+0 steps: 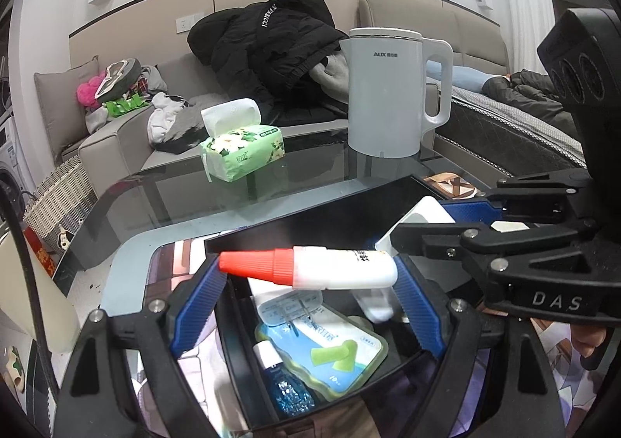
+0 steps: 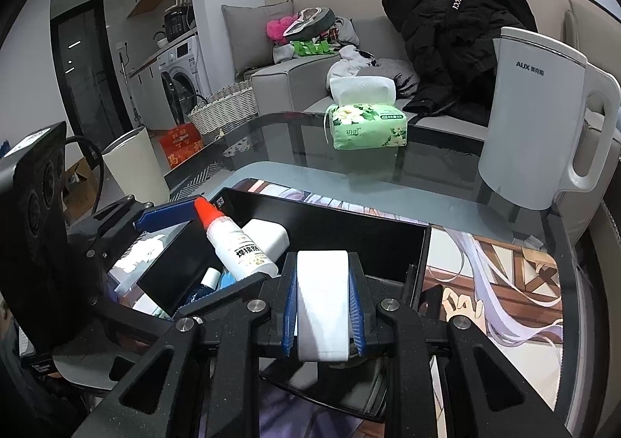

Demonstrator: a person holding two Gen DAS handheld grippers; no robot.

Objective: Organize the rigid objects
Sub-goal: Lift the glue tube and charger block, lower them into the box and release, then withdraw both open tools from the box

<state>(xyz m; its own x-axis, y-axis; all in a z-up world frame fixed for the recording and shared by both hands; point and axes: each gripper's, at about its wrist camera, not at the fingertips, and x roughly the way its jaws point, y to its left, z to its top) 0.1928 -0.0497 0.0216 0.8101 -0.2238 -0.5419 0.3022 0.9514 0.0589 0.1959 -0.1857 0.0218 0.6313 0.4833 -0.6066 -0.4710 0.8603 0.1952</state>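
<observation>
2 hand-held grippers grip items: left [image 1: 306, 275] glue bottle [image 1: 330, 269], right [image 2: 324, 306] white block [image 2: 322, 302].

Left tongs [image 1: 308, 275] gripping, right tongs [image 2: 323, 304] gripping

Two claws are in view: the left claw [image 1: 306, 278] and the right claw [image 2: 323, 302]. One white glue bottle [image 1: 310, 267] with an orange-red cap shows. One flat white block [image 2: 323, 298] shows, and one more white rounded block [image 2: 268, 236] lies in the tray. There is one black tray [image 2: 368, 236]. Inside it: one small blue bottle [image 1: 287, 383] with a white cap, and one packet [image 1: 330, 352] with green earplugs, their number hard to tell. On the glass tabletop [image 1: 310, 181] stand one white kettle [image 1: 388, 92] and one green tissue pack [image 1: 240, 150]. Behind: one black jacket [image 1: 271, 49], one woven basket [image 2: 225, 108], one washing machine [image 2: 178, 84].
</observation>
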